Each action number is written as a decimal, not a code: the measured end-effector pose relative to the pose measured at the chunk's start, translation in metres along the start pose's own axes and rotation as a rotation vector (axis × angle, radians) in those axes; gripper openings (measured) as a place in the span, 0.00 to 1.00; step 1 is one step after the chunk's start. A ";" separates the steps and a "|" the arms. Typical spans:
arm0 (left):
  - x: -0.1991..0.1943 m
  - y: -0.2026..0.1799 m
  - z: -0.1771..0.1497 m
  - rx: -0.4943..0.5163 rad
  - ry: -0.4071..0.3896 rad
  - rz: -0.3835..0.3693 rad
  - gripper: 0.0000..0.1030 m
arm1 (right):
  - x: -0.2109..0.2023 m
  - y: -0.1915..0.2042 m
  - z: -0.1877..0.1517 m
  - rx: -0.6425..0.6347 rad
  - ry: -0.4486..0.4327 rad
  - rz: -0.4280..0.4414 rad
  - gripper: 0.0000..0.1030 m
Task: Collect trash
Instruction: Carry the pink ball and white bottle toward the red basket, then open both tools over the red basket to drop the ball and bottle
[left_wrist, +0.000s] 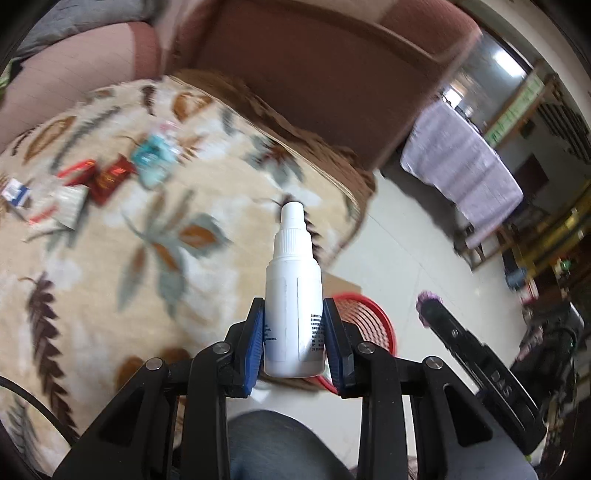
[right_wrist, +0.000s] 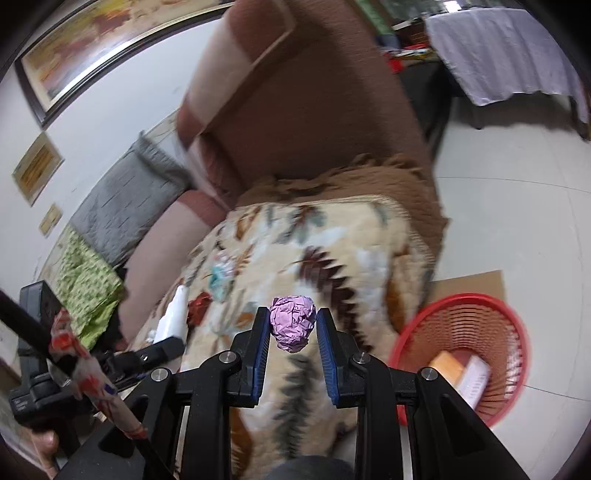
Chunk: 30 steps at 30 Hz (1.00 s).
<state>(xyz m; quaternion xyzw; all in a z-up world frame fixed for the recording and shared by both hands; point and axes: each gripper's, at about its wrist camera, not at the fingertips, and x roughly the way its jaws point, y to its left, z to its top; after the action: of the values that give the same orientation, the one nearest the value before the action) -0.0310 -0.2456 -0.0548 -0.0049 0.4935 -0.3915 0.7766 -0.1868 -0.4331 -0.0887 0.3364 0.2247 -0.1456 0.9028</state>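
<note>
My left gripper (left_wrist: 294, 314) is shut on a white plastic bottle (left_wrist: 293, 291), held upright above the edge of a floral blanket (left_wrist: 110, 258); the bottle (right_wrist: 173, 314) also shows at the left of the right wrist view. My right gripper (right_wrist: 292, 325) is shut on a crumpled purple paper ball (right_wrist: 293, 323), seen too in the left wrist view as the purple ball (left_wrist: 428, 299). A red mesh basket (right_wrist: 461, 354) stands on the floor to the right, holding an orange box (right_wrist: 445, 363) and a pink packet (right_wrist: 474, 378). Several wrappers (left_wrist: 107, 177) lie on the blanket at the far left.
A brown sofa (left_wrist: 314, 74) rises behind the blanket. Cardboard (right_wrist: 472, 282) lies under the basket on the pale tiled floor (left_wrist: 413, 236). A table under a white cloth (left_wrist: 461, 162) stands further off. A grey cushion (right_wrist: 122, 210) and green cloth (right_wrist: 85, 288) lie at left.
</note>
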 end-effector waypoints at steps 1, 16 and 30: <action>0.002 -0.007 -0.002 0.010 0.010 -0.006 0.28 | -0.006 -0.009 0.001 0.011 -0.001 -0.020 0.27; 0.090 -0.093 -0.052 0.060 0.228 -0.129 0.28 | -0.032 -0.111 -0.003 0.162 0.073 -0.102 0.27; 0.093 -0.124 -0.044 0.063 0.223 -0.091 0.28 | -0.059 -0.125 0.000 0.221 0.055 -0.013 0.27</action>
<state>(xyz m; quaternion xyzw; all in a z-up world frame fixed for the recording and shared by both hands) -0.1207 -0.3720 -0.1000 0.0408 0.5634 -0.4399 0.6981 -0.2897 -0.5182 -0.1268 0.4362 0.2340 -0.1659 0.8529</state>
